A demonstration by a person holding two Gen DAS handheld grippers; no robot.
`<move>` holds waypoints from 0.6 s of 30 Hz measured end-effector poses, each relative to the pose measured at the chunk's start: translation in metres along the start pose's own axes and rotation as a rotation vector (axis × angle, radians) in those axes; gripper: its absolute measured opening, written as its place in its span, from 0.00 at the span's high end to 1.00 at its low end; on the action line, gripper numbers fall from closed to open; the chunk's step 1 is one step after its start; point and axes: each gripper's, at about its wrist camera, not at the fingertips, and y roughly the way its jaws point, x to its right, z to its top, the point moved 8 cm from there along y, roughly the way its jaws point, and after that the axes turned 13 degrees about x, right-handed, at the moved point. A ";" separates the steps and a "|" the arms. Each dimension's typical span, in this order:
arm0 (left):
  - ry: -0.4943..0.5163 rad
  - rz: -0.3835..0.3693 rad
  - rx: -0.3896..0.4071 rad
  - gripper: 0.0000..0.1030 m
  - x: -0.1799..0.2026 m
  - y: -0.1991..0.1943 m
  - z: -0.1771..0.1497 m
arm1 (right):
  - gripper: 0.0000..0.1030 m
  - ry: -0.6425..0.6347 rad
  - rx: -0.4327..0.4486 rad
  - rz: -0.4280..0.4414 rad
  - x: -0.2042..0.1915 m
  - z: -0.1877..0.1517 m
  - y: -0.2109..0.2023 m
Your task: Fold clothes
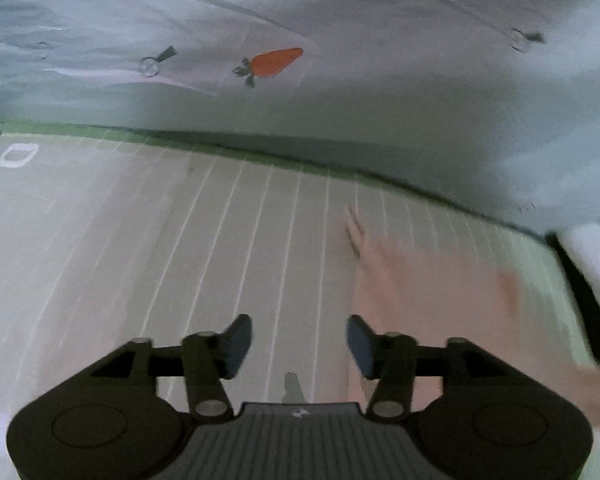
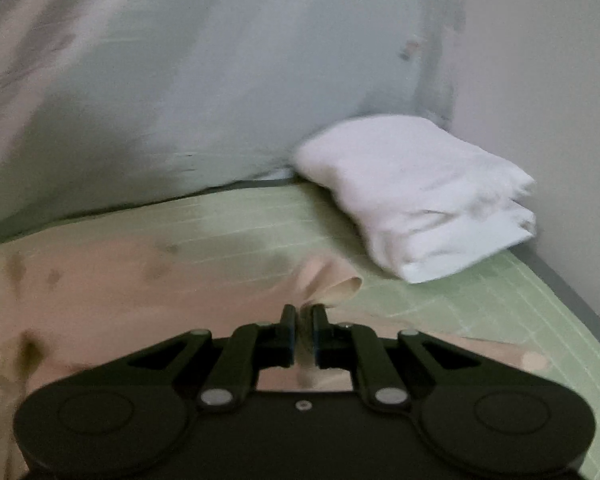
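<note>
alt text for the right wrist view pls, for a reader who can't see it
The right tool is shut on a fold of a pale pink garment spread on a green gridded mat. A folded white cloth sits beyond it at the mat's far right, beside a pale blue-grey sheet. The picture is blurred.

Each camera sits close behind its own fingers, looking steeply down and forward over the lined green mat (image 1: 260, 216). Both views share the mat, the pink garment (image 2: 120, 292) and the pale grey printed bedding (image 1: 340, 92) beyond.
</note>
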 end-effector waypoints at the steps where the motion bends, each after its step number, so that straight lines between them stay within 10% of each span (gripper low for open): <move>1: 0.002 -0.008 -0.004 0.45 -0.001 -0.012 -0.008 | 0.92 -0.001 0.001 0.036 -0.011 -0.003 -0.009; 13: 0.042 -0.080 -0.087 0.39 0.017 -0.093 -0.087 | 0.95 -0.172 -0.207 0.462 -0.128 -0.105 -0.110; 18: 0.050 -0.093 -0.106 0.34 0.024 -0.106 -0.102 | 0.24 -0.142 -0.149 0.362 -0.105 -0.097 -0.115</move>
